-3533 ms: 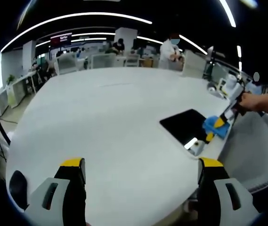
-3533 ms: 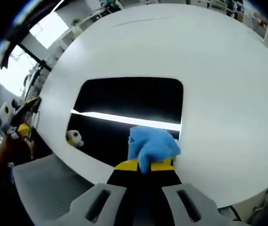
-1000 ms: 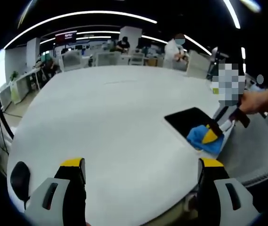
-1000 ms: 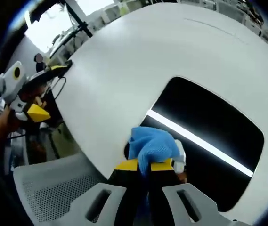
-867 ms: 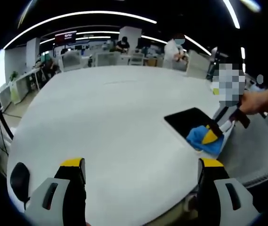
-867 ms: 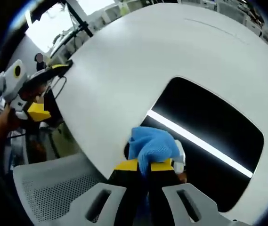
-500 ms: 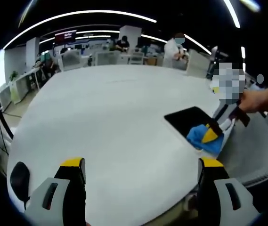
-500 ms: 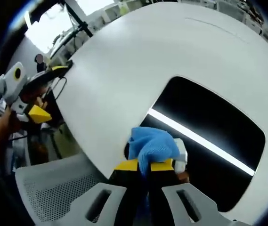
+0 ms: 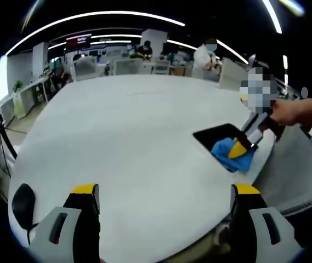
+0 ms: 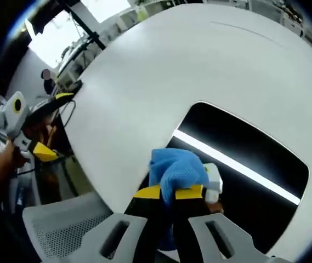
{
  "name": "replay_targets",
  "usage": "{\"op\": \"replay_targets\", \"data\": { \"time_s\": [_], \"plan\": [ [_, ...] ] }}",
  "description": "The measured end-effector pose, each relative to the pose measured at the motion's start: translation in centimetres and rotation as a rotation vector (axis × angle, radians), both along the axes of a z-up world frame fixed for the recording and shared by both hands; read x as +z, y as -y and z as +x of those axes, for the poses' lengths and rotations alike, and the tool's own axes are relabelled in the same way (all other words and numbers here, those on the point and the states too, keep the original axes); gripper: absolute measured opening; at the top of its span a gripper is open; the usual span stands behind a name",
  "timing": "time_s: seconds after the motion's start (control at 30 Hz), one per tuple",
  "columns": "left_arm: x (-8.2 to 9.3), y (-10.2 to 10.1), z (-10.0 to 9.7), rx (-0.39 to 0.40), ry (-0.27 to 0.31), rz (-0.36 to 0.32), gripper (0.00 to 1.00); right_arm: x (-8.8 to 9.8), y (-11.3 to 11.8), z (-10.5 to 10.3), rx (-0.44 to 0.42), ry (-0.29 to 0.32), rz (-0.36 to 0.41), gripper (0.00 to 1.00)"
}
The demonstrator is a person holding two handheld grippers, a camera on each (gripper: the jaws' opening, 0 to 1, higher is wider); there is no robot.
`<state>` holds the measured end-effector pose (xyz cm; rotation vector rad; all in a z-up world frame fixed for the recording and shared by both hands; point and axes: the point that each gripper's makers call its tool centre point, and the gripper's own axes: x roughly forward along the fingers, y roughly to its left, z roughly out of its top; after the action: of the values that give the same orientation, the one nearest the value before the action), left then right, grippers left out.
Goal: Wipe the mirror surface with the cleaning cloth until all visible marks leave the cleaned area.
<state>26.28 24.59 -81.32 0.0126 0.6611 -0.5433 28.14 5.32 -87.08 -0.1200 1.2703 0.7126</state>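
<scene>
A large white table [image 9: 123,142] with a rounded edge spreads across the left gripper view. A dark rectangular mirror [image 9: 217,134] lies flat on it at right-centre, near the edge; in the right gripper view it sits at lower right [image 10: 238,148].

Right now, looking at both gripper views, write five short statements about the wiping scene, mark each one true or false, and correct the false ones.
1. The right gripper is shut on the blue cloth. True.
2. The mirror lies flat on the white table. True.
3. The left gripper holds a second cloth. False: its jaws stand apart with nothing between them.
4. The cloth is red. False: it is blue.
5. The mirror stands in the middle of the table. False: in the left gripper view it lies near the table's edge.
</scene>
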Motion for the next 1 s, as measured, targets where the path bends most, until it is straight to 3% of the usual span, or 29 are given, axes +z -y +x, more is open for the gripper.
{"op": "replay_targets", "data": {
  "time_s": [0.47,1.0],
  "plan": [
    [-0.7,1.6,-0.7,-0.029,-0.015,-0.007,0.99,0.0,-0.8,3.7,0.005,0.067,-0.010,0.00],
    [-0.6,0.9,-1.0,-0.016,-0.017,-0.003,0.99,0.0,-0.9,7.2,0.003,0.095,-0.020,0.00]
  ]
}}
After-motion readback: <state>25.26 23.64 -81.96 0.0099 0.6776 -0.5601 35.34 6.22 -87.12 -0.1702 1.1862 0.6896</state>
